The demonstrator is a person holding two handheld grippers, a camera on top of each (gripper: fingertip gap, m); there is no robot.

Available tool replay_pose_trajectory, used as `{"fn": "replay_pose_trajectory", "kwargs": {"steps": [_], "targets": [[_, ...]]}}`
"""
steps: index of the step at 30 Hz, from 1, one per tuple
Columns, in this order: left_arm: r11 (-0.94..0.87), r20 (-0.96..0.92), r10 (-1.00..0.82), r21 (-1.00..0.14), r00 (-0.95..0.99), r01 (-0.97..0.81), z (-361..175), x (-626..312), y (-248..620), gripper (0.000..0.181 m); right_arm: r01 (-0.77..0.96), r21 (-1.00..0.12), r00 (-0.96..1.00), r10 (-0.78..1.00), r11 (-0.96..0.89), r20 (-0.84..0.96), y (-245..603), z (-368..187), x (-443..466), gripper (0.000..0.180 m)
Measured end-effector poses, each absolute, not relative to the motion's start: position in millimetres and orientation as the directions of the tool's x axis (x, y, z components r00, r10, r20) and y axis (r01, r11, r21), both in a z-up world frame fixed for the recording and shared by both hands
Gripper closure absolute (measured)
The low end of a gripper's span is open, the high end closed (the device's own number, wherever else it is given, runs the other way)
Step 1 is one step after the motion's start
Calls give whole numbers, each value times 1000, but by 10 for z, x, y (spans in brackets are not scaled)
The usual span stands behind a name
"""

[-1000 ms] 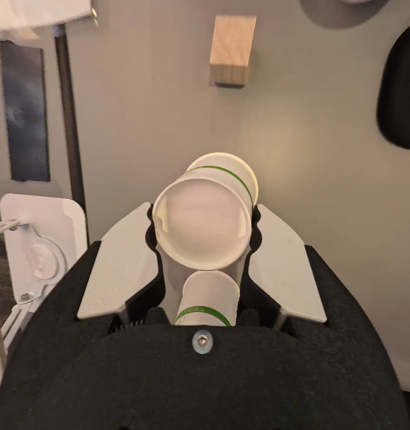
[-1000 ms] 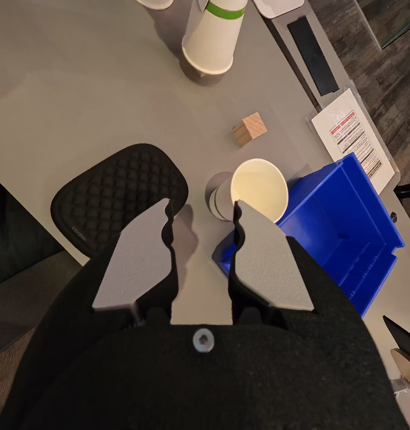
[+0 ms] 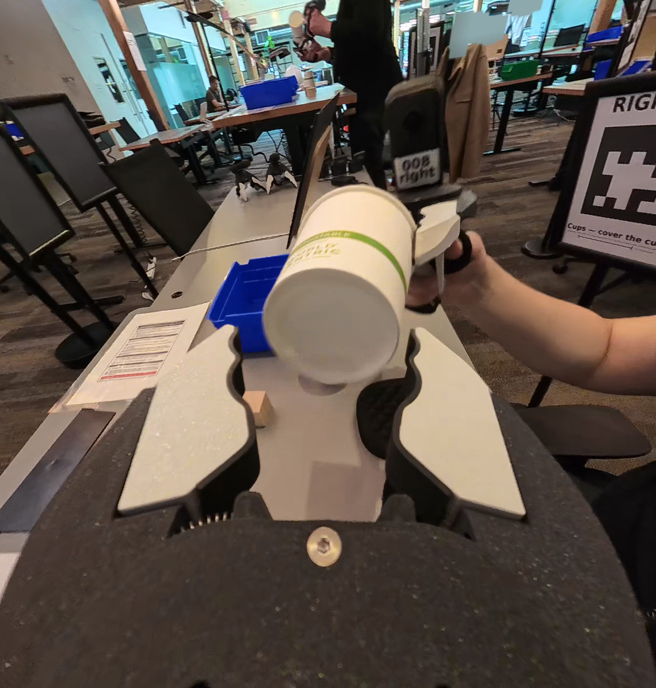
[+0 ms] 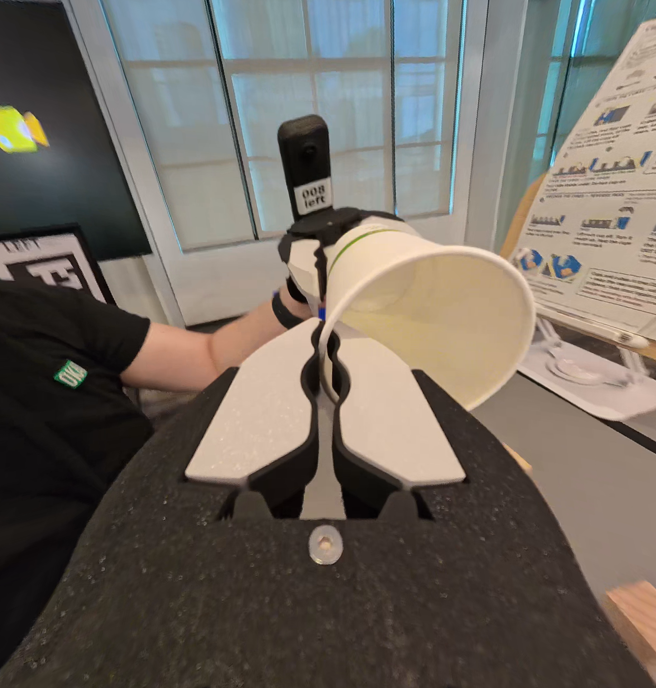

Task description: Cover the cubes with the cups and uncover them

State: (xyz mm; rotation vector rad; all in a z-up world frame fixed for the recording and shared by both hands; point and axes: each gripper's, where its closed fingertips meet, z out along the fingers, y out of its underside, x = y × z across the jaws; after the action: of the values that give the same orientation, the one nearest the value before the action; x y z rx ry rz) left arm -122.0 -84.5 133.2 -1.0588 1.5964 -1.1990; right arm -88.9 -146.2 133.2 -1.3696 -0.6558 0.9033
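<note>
The right tongs are pinching the rim of a paper cup held sideways above the worktop. The left tongs are gaping apart around its base, over a wooden cube.

Cup above table, cube below-left (bin behind), pad right.

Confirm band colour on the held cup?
Green band on a white cup, clearest in the left wrist view.
</note>
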Motion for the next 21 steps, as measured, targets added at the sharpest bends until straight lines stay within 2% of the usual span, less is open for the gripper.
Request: {"fn": "replay_pose_trajectory", "kwargs": {"steps": [2,4,6,8,11,13,16,21], "targets": [[188,-151,-961,-971,-231,-146,1323,-1357,-741,99,20,-998,630,775,-66,-38,-1488,1329,-664,180],[208,-177,-968,-963,-180,-173,1285,-1512,-628,102,300,-934,759,642,-196,110,-1461,1198,-254,180],[222,-196,-971,-954,-140,-204,1231,-1657,-543,102,483,-784,786,587,-391,191,-1516,1032,117,179],[234,-213,-971,-943,-111,-235,1160,-1769,-486,103,580,-590,772,609,-562,180,-1629,823,364,179],[246,-229,-969,-931,-92,-272,1053,-1859,-445,103,615,-346,785,590,-708,189,-1609,547,682,179],[243,-228,-970,-927,-85,-284,1003,-1879,-429,103,620,-247,784,601,-745,157,-1566,351,749,180],[243,-230,-970,-918,-81,-314,924,-1897,-413,104,624,-148,782,609,-768,133,-1495,89,800,180],[263,-261,-964,-893,-55,-365,828,-1969,-336,103,653,-56,756,645,-756,113,-1441,-227,766,179]]}}
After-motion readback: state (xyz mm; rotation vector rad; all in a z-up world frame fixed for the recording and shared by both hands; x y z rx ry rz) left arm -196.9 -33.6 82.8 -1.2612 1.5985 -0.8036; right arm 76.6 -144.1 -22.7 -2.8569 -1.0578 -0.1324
